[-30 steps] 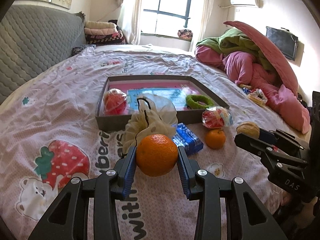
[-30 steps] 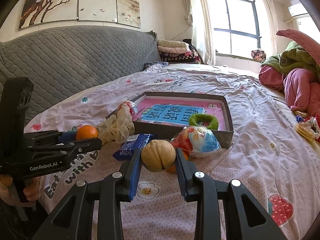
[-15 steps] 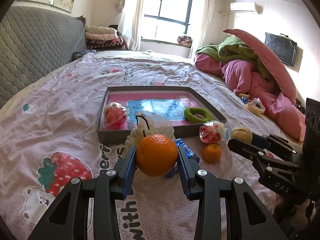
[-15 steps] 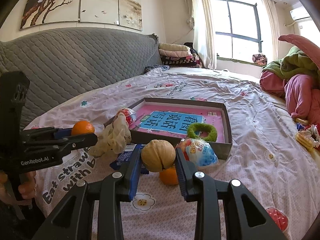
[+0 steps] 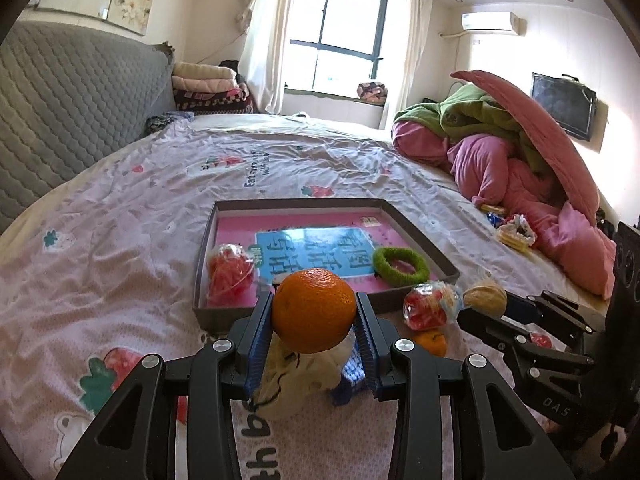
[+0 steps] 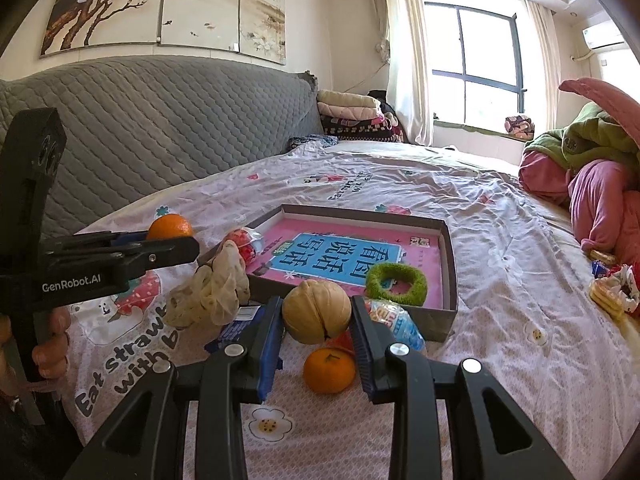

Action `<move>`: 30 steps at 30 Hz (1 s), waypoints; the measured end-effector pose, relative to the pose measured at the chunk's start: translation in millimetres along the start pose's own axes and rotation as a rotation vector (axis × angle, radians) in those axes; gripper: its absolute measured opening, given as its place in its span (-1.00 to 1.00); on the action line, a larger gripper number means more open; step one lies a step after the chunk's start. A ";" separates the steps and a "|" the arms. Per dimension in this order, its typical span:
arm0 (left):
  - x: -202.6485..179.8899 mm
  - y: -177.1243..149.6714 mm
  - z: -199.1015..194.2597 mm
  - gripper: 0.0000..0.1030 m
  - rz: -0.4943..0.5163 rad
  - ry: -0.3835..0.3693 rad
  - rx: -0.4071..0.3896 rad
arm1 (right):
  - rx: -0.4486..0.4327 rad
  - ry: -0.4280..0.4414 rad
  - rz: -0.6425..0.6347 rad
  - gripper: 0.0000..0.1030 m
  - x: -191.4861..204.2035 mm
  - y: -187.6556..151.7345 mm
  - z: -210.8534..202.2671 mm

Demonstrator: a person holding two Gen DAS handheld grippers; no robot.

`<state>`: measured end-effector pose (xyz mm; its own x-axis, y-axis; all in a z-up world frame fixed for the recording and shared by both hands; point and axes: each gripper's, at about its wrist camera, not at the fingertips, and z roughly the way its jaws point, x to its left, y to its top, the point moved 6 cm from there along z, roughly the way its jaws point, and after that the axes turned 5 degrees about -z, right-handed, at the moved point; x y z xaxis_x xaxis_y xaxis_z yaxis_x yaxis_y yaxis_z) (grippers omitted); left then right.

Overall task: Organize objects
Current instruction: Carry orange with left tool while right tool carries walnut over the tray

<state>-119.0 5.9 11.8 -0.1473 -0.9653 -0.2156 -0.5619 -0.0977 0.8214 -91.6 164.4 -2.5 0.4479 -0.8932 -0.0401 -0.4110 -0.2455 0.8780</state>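
The orange [image 5: 314,310] is sitting clamped between the blue pads of the left claw [image 5: 314,316], held up in the air above the bed [image 5: 120,216], in front of the near wall of the shallow grey box [image 5: 416,236]. The walnut [image 6: 317,310] is being gripped the same way by the right claw [image 6: 317,320], also off the bedsheet and just short of the box's near wall.

Inside the box, a red mesh-wrapped bundle [image 5: 230,274] is lying in the near left corner and a green fuzzy ring [image 5: 400,266] is resting near the right wall, both on a pink sheet with a blue printed panel [image 6: 336,258].

Outside the box, on the bedsheet, a smaller orange [image 6: 329,370] is lying below the right claw, beside a clear packet with red and blue print [image 6: 394,322]. A cream cloth pouch [image 6: 212,292] is slumping against the box's near left corner, and a blue packet [image 6: 236,330] is lying just beside it.

A person's fingers [image 6: 50,346] are wrapping around the handle of the left tool. A heap of pink and green bedding [image 5: 520,160] is piled at the right side of the bed.
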 end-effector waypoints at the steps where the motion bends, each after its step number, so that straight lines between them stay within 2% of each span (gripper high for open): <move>1: -1.2 1.4 1.2 -0.22 0.004 -0.003 -0.002 | -0.001 0.000 -0.001 -0.35 -0.6 0.7 0.9; 23: -4.7 32.3 32.5 -0.22 0.051 -0.007 -0.023 | -0.011 -0.035 -0.017 -0.35 -21.2 19.9 27.0; 30: -1.4 36.6 46.0 -0.22 0.042 -0.010 -0.005 | -0.014 -0.048 -0.018 -0.35 -29.8 24.7 33.8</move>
<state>-176.8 14.8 17.9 -0.1793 -0.9660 -0.1863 -0.5509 -0.0583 0.8325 -141.9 172.2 4.3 0.4162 -0.9059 -0.0788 -0.3919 -0.2569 0.8834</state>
